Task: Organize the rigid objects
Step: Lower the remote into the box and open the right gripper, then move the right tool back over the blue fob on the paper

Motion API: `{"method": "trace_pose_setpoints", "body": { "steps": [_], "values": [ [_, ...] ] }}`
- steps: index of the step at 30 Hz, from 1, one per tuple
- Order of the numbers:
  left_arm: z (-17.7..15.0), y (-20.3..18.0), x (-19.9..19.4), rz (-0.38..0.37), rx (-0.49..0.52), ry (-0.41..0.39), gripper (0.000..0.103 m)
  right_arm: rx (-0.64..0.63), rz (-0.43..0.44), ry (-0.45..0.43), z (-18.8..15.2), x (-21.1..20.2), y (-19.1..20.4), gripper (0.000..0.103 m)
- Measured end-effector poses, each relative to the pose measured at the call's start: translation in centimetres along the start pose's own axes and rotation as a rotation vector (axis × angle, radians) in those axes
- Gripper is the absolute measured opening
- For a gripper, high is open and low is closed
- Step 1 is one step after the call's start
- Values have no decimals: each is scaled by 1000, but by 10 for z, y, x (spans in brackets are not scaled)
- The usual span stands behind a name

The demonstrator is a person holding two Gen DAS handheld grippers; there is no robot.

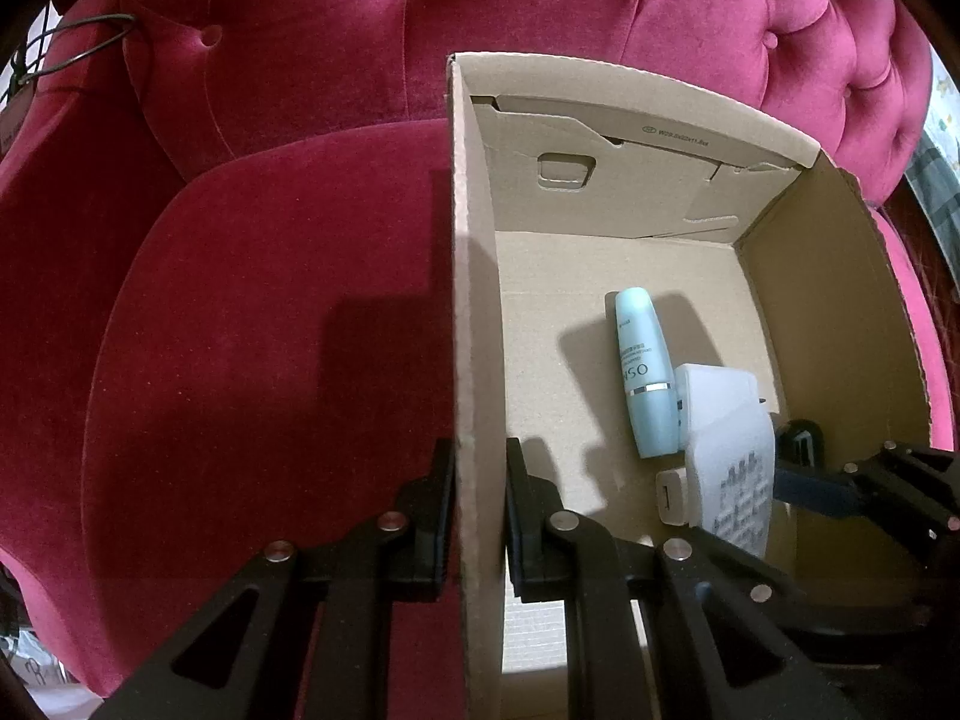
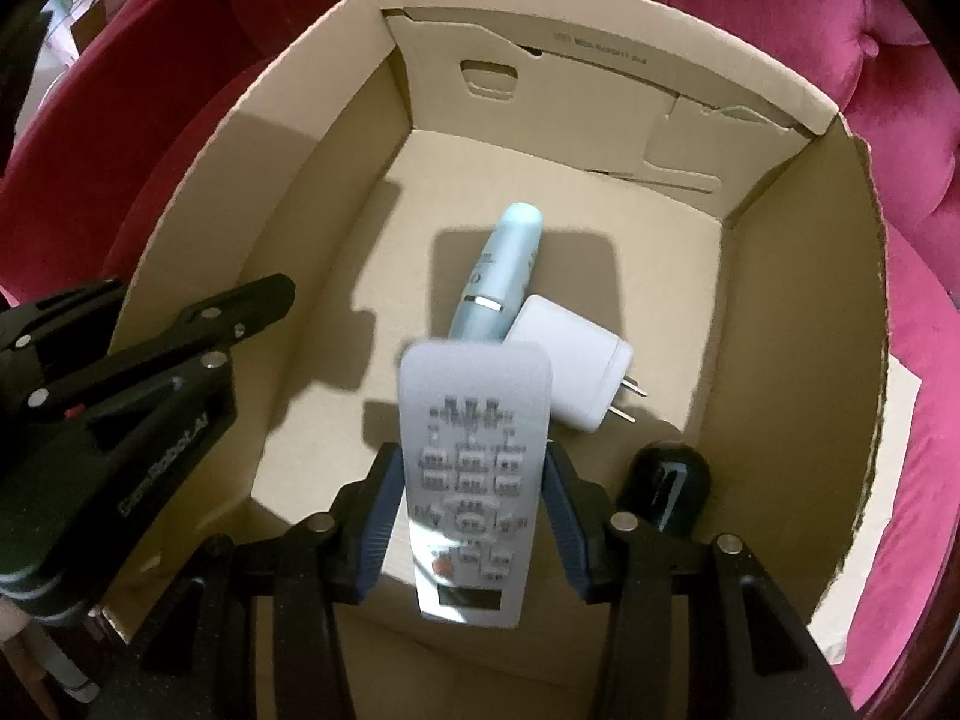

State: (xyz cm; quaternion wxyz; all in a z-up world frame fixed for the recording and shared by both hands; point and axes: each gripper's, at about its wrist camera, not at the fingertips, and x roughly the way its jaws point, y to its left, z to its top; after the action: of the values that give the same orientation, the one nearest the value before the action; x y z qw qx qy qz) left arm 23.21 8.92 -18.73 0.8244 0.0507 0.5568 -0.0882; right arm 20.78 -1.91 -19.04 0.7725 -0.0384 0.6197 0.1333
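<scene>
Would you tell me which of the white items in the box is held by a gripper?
The white remote control, clamped between the right gripper fingers; the white charger plug lies free on the box floor.

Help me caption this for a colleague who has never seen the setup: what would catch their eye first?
First, the white remote control held between the right gripper's blue-padded fingers, hanging over the open cardboard box. On the box floor beneath lie a pale blue bottle and a white plug adapter touching it. The left gripper pinches the box's side wall, and deep red velvet upholstery surrounds everything.
</scene>
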Motion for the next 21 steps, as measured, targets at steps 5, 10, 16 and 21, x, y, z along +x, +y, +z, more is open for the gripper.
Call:
{"method": "trace_pose_setpoints", "body": {
  "steps": [5,10,16,21],
  "values": [
    [0,0,0,0,0,0,16,10,0,-19,0,-9,-6,50],
    [0,1,0,0,0,0,16,12,-6,-40,1,-19,-7,51],
    [0,1,0,0,0,0,16,19,6,-73,-1,-42,-11,52],
    [0,1,1,2,1,0,15,27,-1,-111,-2,-65,-19,53]
  ]
}}
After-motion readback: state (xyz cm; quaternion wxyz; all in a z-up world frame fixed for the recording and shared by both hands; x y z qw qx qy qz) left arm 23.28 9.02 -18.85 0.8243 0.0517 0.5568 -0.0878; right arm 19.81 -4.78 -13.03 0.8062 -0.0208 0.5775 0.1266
